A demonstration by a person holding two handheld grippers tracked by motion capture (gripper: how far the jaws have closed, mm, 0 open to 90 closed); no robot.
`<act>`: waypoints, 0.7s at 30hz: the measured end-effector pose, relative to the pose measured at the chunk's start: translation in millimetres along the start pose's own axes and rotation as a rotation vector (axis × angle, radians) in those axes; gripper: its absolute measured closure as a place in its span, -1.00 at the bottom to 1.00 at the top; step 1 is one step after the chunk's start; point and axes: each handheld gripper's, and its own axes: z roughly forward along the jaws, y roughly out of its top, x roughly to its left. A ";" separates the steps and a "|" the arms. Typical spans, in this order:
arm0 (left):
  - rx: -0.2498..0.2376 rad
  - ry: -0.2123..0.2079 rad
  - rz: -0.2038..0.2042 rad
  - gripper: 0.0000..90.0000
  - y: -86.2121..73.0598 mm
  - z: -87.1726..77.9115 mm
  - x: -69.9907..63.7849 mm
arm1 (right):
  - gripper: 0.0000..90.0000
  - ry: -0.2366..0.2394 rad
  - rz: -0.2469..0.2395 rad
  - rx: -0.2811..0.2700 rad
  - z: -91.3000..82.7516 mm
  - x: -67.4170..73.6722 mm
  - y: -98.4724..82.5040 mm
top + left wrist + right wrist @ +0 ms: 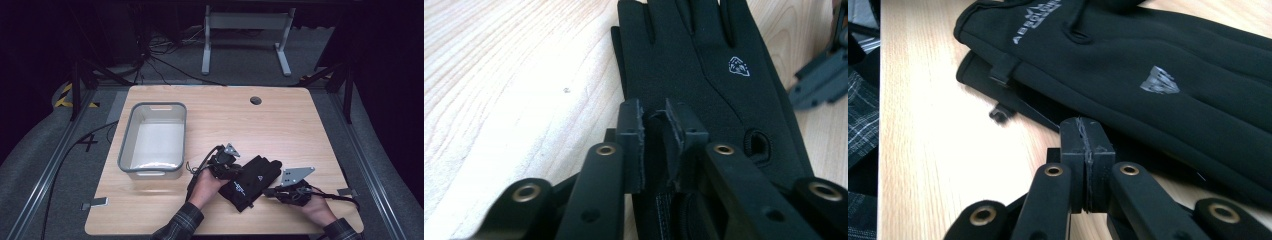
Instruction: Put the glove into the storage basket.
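Right, status:

- Two black gloves (252, 181) lie stacked on the table (280, 125), lower centre of the high view, just right of the grey bin (159, 105).
- In the right gripper view the top glove (1148, 55) sits nearly square on the lower glove (973, 70). Only the lower one's cuff edge and clip peek out at upper left.
- The stack looks tidy, so I judge the pairing step done or nearly done.
- Left claw (235, 170) sits at the left end of the stack.
- In the left gripper view the left claw (655, 120) has its jaws a narrow slit apart, right over the glove's cuff. Some dark fabric or pad edge stands in the gap, but the pads don't look clamped on it, so I read it as slightly open and holding nothing.
- Right claw (270, 192) is at the stack's lower right edge.
- In the right gripper view the right claw (1087, 135) has its pads pressed together with nothing between them. It is closed and empty, just beside the glove, and I can't tell if it touches.
- The bin is empty, white floor bare.
- What's left, my guess: grip the stacked pair and move it into the bin, if that's the goal. No lift has started, and both gloves are flat on the table.
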 end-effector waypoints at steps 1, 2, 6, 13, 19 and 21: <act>-0.004 0.001 -0.003 0.58 0.0 -0.1 -0.3 | 0.79 -0.028 0.004 0.001 -4.2 -0.5 -2.0; 0.005 0.001 -0.002 0.52 0.8 -0.4 -0.3 | 0.74 -0.040 0.006 -0.005 -7.5 -1.0 -3.8; -0.010 0.014 0.002 0.20 3.7 -0.7 -0.3 | 0.44 -0.100 0.073 -0.036 -23.8 -11.5 -17.2; 0.007 0.000 0.016 -0.19 8.3 5.5 1.9 | 0.02 -0.202 0.141 -0.028 -40.1 -23.2 -41.6; 0.026 -0.016 0.027 -0.30 9.1 14.6 -0.3 | -0.13 -0.255 0.149 -0.024 -44.0 -29.3 -51.4; 0.034 -0.011 0.031 -0.30 9.1 17.2 -1.0 | -0.13 -0.259 0.148 -0.024 -43.9 -30.0 -52.0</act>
